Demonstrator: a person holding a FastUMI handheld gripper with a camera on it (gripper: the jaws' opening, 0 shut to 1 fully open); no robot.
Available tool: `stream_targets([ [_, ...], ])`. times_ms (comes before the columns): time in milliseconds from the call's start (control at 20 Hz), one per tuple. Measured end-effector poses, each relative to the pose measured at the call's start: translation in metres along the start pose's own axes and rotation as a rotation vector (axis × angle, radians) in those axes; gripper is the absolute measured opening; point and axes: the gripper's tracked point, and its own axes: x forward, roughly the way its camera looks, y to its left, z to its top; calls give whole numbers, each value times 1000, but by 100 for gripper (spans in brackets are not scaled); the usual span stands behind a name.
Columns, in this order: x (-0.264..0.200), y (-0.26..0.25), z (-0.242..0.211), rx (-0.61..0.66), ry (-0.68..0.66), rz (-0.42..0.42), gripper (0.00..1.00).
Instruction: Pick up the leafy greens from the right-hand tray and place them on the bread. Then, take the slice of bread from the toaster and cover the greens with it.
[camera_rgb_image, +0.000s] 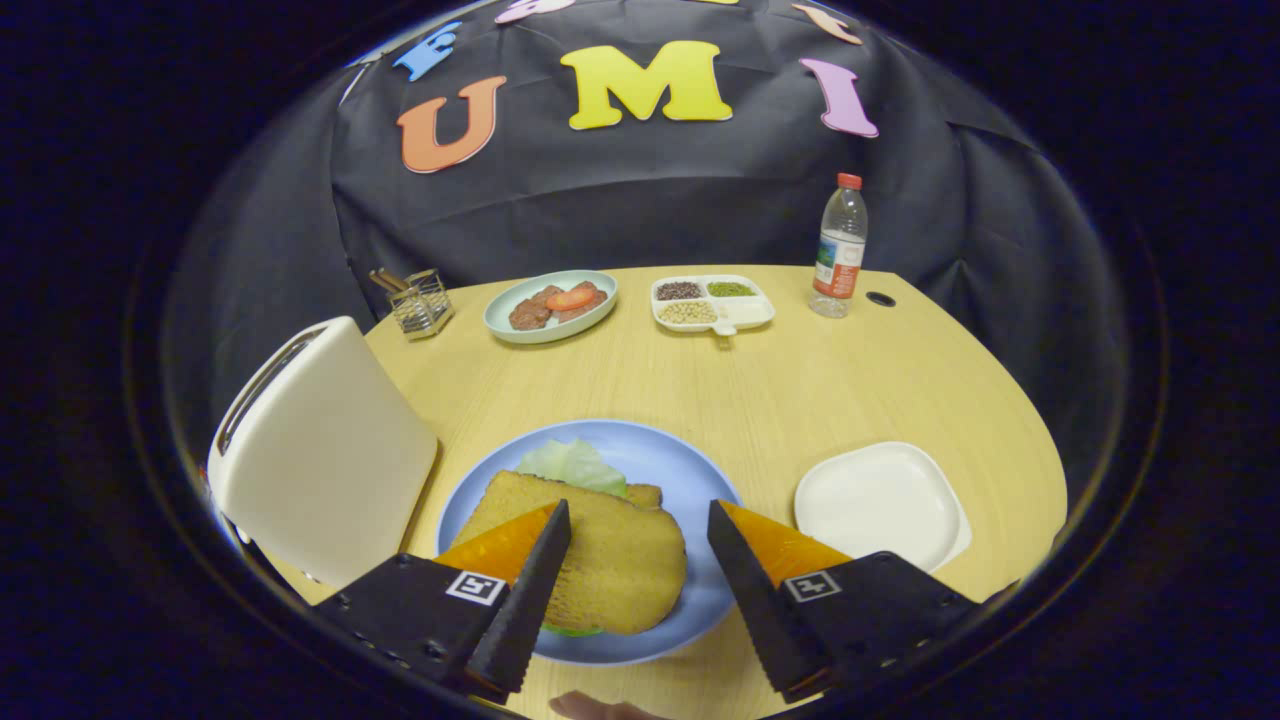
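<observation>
On the blue plate (690, 475) lies a slice of toasted bread (610, 555), resting on top of leafy greens (572, 464) that poke out behind it and at its near edge. A corner of a lower slice (648, 494) shows just past the top one. My gripper (638, 520) hovers over the plate, open, with the top slice between its fingers and nothing pressed. The white toaster (320, 460) stands left of the plate. The white square tray (880, 500) to the right of the plate holds nothing.
At the back of the round wooden table stand a wire holder (420, 300), a pale plate with meat and tomato (550, 305), a divided dish of grains (712, 302) and a water bottle (838, 250). A fingertip (600, 708) shows at the near edge.
</observation>
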Motion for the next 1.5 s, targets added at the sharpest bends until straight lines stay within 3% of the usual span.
stream_targets([
  [100,-18,-2,11,8,-37,8,94],
  [200,-43,-3,26,8,-91,16,97],
  [500,-147,-17,82,-55,-342,-95,96],
  [650,-207,-16,101,-52,-480,-97,96],
  [800,-255,-26,100,-1,-591,-125,96],
  [1200,-344,-51,65,-46,-690,-235,95],
  [1500,-374,-43,51,-1,-681,-185,95],
])
